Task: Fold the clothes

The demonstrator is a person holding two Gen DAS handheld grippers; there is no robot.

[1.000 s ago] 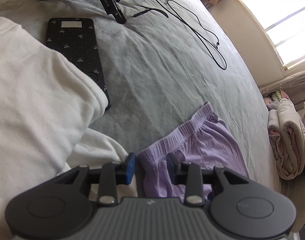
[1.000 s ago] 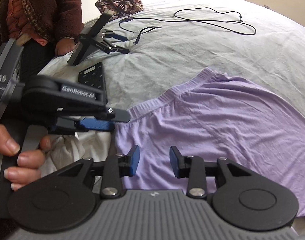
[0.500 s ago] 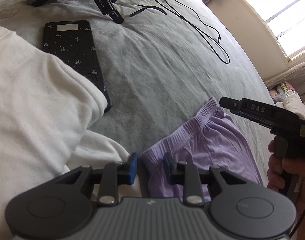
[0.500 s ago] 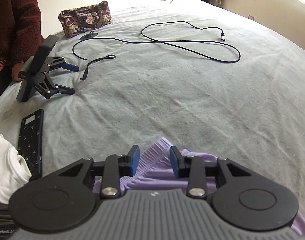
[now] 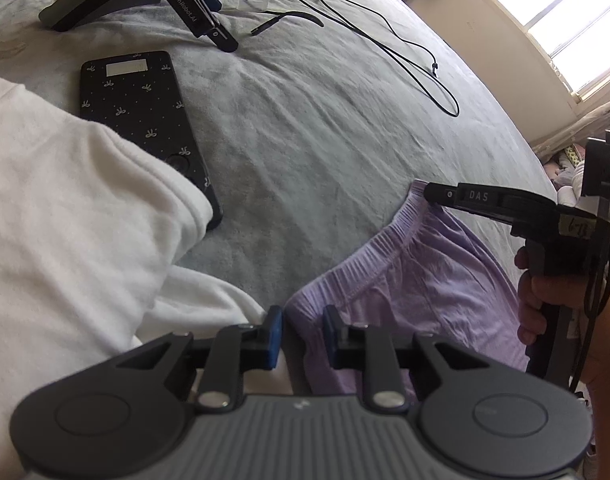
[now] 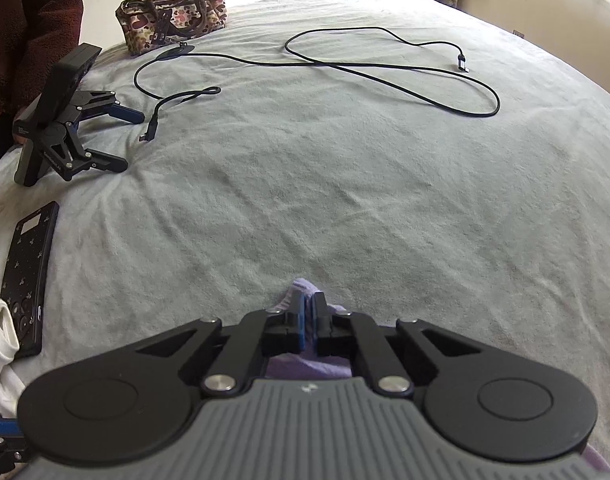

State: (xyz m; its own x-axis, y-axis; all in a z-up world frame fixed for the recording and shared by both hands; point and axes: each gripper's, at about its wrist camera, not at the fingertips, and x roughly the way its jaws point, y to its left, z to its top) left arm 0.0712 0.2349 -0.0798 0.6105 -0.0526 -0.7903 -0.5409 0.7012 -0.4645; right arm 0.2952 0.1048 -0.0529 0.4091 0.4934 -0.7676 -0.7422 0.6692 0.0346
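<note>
Purple shorts [image 5: 425, 280] lie on the grey bed cover [image 5: 325, 140], their elastic waistband toward the middle of the bed. My left gripper [image 5: 302, 334] is at the near waistband corner. Its jaws are closing with the purple edge between them, and a gap still shows beside the left pad. My right gripper [image 6: 309, 316] is shut on the far waistband corner, where a tuft of the purple shorts [image 6: 303, 286] pokes out past the pads. The left wrist view shows the right gripper [image 5: 433, 193] from the side, gripped by a hand [image 5: 533, 292].
A white garment [image 5: 65, 220] is heaped at the left, partly over a black phone [image 5: 141, 120]. Farther back lie a spare black gripper [image 6: 61, 132], a looping black cable [image 6: 385, 72] and a patterned bag [image 6: 173, 16]. A person's dark red sleeve [image 6: 29, 20] is at the left edge.
My right gripper swung from beside the left gripper over to the far waistband corner and shut on it. The left gripper's jaws narrowed around the near corner.
</note>
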